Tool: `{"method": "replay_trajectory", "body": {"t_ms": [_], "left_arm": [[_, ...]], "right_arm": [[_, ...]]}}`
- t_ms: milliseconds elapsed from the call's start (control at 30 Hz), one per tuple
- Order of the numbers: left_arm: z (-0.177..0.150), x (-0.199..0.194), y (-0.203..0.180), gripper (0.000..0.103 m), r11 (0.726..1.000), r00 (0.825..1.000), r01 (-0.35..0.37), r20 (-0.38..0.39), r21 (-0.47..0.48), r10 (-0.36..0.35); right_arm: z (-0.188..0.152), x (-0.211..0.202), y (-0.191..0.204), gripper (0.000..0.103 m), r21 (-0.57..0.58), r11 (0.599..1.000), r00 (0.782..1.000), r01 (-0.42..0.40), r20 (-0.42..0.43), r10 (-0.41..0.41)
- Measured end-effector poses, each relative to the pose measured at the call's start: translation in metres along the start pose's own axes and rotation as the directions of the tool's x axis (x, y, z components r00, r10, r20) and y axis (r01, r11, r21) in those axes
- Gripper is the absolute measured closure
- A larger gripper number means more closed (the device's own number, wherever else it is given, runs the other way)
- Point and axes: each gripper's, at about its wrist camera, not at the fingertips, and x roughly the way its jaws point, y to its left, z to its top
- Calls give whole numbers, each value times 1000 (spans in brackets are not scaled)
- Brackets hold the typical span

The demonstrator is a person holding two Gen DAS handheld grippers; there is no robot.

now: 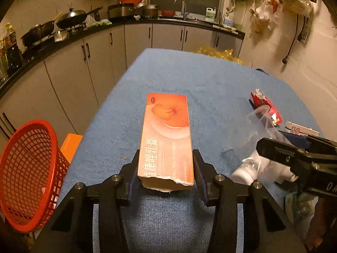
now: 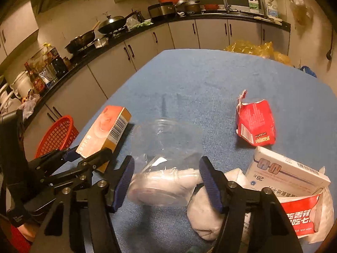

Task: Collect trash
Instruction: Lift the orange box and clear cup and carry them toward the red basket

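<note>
Left wrist view: the left gripper pinches the near end of a long orange cardboard box above the blue-covered bench; a red mesh plastic basket stands off the bench's left edge.

Right wrist view: the right gripper clamps a clear plastic cup holding white tissue; a torn red packet lies beyond.

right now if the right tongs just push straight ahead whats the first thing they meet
The right tongs already straddle the clear plastic cup, so they would press that first. Beyond it lies bare blue tablecloth, as far as the view shows.
</note>
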Motion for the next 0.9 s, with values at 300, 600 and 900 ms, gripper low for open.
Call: {"method": "replay_trajectory", "body": {"t_ms": [300,600,900], "left_arm": [[1,-4,-1,59,1000,1000,-6,21,13,5],[0,-9,-2,59,1000,999,-5,41,14,4],[0,-10,-4,59,1000,999,-1,45,22,0]], "right_arm": [[-4,-12,1,53,14,1000,999,-18,34,17],[-3,-26,0,54,23,1000,996,-6,94,4],[-1,-31,2,54,29,1000,993,2,115,-5]]}}
